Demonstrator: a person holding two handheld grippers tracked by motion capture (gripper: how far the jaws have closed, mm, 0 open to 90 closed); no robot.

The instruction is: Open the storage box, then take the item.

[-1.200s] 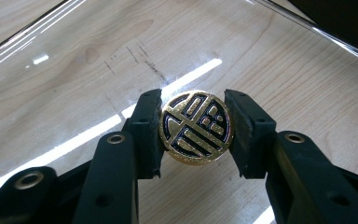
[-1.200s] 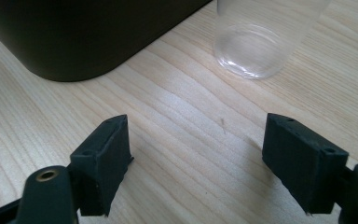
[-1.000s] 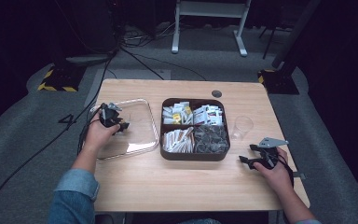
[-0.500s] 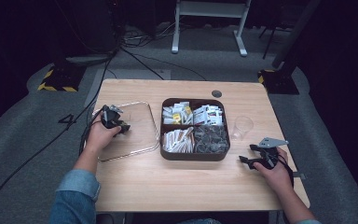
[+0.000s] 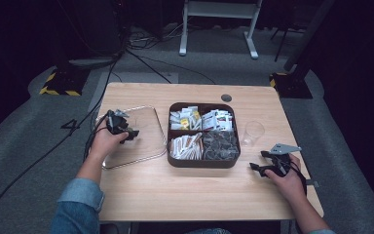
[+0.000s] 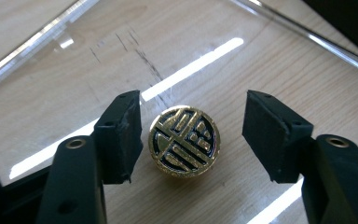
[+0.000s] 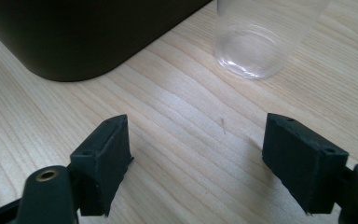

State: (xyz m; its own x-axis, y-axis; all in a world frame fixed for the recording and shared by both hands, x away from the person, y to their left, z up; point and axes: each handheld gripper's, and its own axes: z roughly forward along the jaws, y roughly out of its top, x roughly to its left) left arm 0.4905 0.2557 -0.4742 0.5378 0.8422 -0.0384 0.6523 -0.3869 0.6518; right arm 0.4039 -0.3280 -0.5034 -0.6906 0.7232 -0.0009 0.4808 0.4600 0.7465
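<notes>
A clear lid (image 5: 143, 146) lies flat on the table's left side, with a round gold and black knob (image 6: 184, 140) at its middle. My left gripper (image 5: 128, 133) is low over the lid and open, one jaw on either side of the knob, the left one close to it and the right one farther off (image 6: 193, 106). A dark brown box (image 5: 202, 163) with four compartments of packets sits mid-table. My right gripper (image 5: 259, 161) rests open on the wood (image 7: 196, 126) by the box's near right corner (image 7: 74, 32). It holds nothing.
An empty clear glass (image 5: 253, 132) stands upright right of the box, just ahead of my right gripper (image 7: 256, 42). A cable hole (image 5: 226, 97) lies near the far edge. Bare wood runs along the table's near side.
</notes>
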